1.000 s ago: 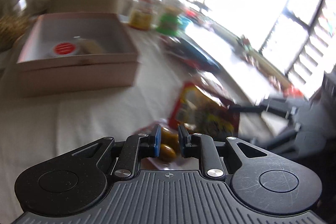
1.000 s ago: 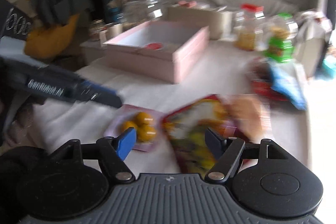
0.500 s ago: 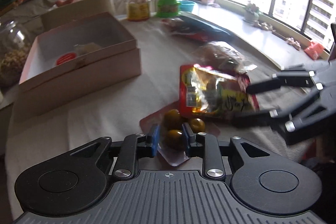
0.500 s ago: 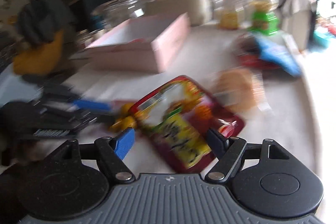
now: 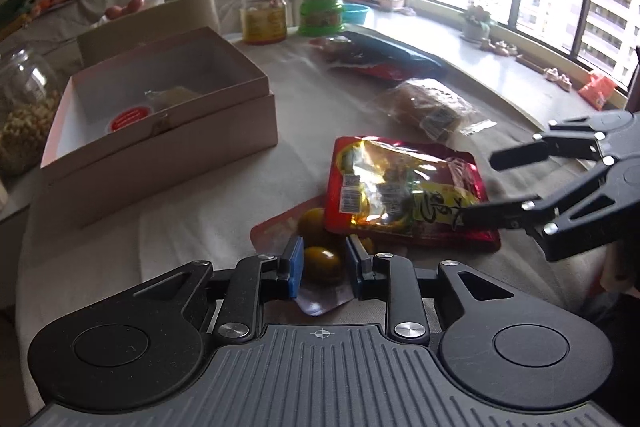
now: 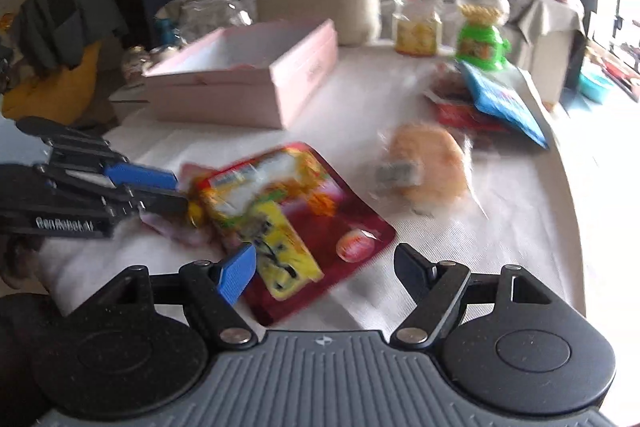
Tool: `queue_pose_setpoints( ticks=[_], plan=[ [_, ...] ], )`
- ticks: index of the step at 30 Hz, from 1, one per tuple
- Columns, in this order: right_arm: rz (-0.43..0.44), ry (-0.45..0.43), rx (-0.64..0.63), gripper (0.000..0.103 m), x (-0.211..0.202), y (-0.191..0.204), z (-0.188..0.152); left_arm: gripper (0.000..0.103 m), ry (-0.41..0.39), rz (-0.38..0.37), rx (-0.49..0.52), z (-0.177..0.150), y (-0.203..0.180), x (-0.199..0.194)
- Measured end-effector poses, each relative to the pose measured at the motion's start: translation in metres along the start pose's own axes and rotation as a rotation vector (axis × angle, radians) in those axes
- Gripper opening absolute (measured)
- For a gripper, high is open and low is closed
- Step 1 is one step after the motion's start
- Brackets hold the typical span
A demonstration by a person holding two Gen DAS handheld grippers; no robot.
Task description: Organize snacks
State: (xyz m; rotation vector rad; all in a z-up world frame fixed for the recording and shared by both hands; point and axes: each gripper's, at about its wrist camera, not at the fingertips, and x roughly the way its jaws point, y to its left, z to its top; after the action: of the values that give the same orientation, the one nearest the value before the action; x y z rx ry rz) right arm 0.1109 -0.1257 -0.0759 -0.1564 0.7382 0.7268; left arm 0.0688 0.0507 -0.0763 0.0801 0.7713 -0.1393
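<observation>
My left gripper point(image 5: 322, 262) is shut on a clear pink-backed pack of yellow round snacks point(image 5: 323, 259) low over the white cloth. A red and yellow snack bag point(image 5: 404, 193) lies partly over that pack. My right gripper point(image 6: 326, 269) is open, its fingers either side of the near end of the red bag point(image 6: 288, 219). It also shows in the left wrist view point(image 5: 500, 187). An open pink box point(image 5: 160, 119) stands to the left and holds a red-lidded cup point(image 5: 130, 117) and a wrapped snack.
A wrapped bun point(image 5: 430, 105) and a blue and red bag pile point(image 5: 376, 57) lie further back. A red-lidded jar point(image 5: 262, 1), a green-based candy jar point(image 5: 322, 1) and a glass jar point(image 5: 22, 111) stand around the box. The table edge curves along the right.
My left gripper has pulled back a little and steadied, still shut on the yellow snack pack. My right gripper has moved in over the near end of the red bag, staying open.
</observation>
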Motion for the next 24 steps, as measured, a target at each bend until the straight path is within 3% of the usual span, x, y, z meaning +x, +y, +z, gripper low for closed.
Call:
queue_pose_setpoints(
  ticks=[7, 10, 14, 16, 20, 22, 24],
  plan=[
    [0.019, -0.017, 0.010, 0.095, -0.001, -0.003, -0.017, 0.028, -0.019, -0.063, -0.048, -0.003, 0.012, 0.004],
    [0.040, -0.028, -0.017, 0.103, 0.000, 0.003, -0.022, 0.029, -0.040, -0.100, -0.127, -0.009, 0.022, 0.004],
    [0.028, -0.039, -0.024, 0.103, -0.002, 0.007, -0.026, 0.028, -0.051, -0.131, -0.199, -0.015, 0.031, 0.002],
    [0.019, -0.023, -0.041, 0.103, -0.003, 0.010, -0.026, 0.027, -0.045, -0.083, -0.200, -0.016, 0.034, -0.004],
    [0.004, 0.008, -0.108, 0.103, 0.000, 0.015, -0.023, 0.027, -0.048, 0.103, -0.170, -0.023, 0.043, -0.019],
    [0.022, 0.044, -0.096, 0.098, 0.001, 0.012, -0.015, 0.027, -0.041, 0.128, -0.219, -0.027, 0.055, -0.024],
    [0.071, 0.022, -0.042, 0.097, -0.004, 0.006, -0.004, 0.027, -0.039, 0.120, -0.268, -0.031, 0.064, -0.026]
  ],
)
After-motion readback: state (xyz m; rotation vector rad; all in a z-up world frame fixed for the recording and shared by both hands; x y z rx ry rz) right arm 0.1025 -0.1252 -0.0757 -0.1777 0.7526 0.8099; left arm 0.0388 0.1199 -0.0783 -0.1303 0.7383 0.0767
